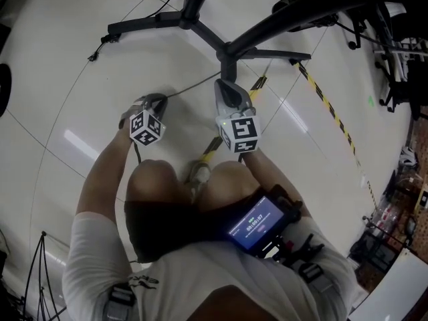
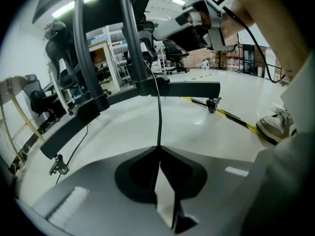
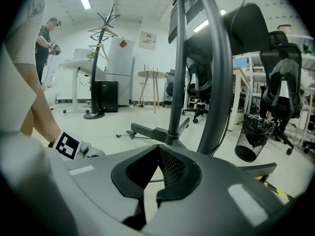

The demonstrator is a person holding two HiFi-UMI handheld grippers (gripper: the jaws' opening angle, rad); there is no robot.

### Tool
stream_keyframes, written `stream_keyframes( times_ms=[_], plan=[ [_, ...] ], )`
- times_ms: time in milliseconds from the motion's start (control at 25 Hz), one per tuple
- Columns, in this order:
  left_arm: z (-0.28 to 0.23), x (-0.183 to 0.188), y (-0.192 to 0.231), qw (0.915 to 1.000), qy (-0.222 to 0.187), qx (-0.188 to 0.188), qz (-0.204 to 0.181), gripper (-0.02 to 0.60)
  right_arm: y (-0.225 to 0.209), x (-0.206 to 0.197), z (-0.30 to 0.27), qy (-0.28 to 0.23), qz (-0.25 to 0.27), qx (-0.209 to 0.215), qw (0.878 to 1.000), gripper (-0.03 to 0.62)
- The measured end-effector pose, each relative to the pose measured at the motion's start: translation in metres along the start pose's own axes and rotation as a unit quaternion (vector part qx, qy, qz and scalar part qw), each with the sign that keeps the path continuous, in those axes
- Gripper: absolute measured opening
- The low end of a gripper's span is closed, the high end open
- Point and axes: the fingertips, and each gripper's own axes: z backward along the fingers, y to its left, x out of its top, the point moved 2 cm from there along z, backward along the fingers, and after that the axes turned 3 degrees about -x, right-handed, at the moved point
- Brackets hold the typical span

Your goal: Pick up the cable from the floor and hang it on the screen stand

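One thin black cable pinched at the tips of the left gripper, right gripper closed, seemingly empty; lifting and hanging on the black metal screen stand beyond the fingers remain.

No lettering is legible; the digits on the waist-mounted screen blur.

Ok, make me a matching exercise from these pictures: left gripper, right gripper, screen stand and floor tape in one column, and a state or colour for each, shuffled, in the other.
1. left gripper
2. right gripper
3. screen stand
4. floor tape

A. yellow and black stripes
B. pinches the thin cable, away from the stand's foot
C. black, with spread legs
D. jaws together at the foot of the stand

Pairs: 1-B, 2-D, 3-C, 4-A
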Motion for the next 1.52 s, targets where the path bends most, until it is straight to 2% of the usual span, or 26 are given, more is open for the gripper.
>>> stream_keyframes(
  times_ms=[280,480,760,1040,1280,1520],
  plan=[
    [0.069,0.017,0.034,0.9977,-0.031,0.052,0.030,0.020,0.004,0.031,-0.002,-0.013,-0.013,0.002,1.000,0.014],
    [0.154,0.068,0.044,0.9961,-0.043,0.063,0.044,0.020,0.015,0.092,0.017,-0.005,-0.027,0.017,0.999,0.014],
    [0.287,0.184,0.044,0.9947,-0.069,0.056,0.051,0.020,0.018,0.230,0.086,-0.008,-0.018,0.031,0.999,0.014],
    [0.406,0.323,0.070,0.9906,-0.119,0.063,0.024,0.020,-0.010,0.375,0.162,-0.038,-0.015,0.003,0.999,0.014],
    [0.508,0.446,0.100,0.9805,-0.172,0.094,0.020,0.020,-0.054,0.479,0.242,-0.069,-0.019,-0.037,0.997,0.014],
    [0.602,0.542,0.135,0.9653,-0.226,0.130,0.013,0.020,-0.088,0.564,0.304,-0.106,-0.017,-0.074,0.991,0.014]
  ],
)
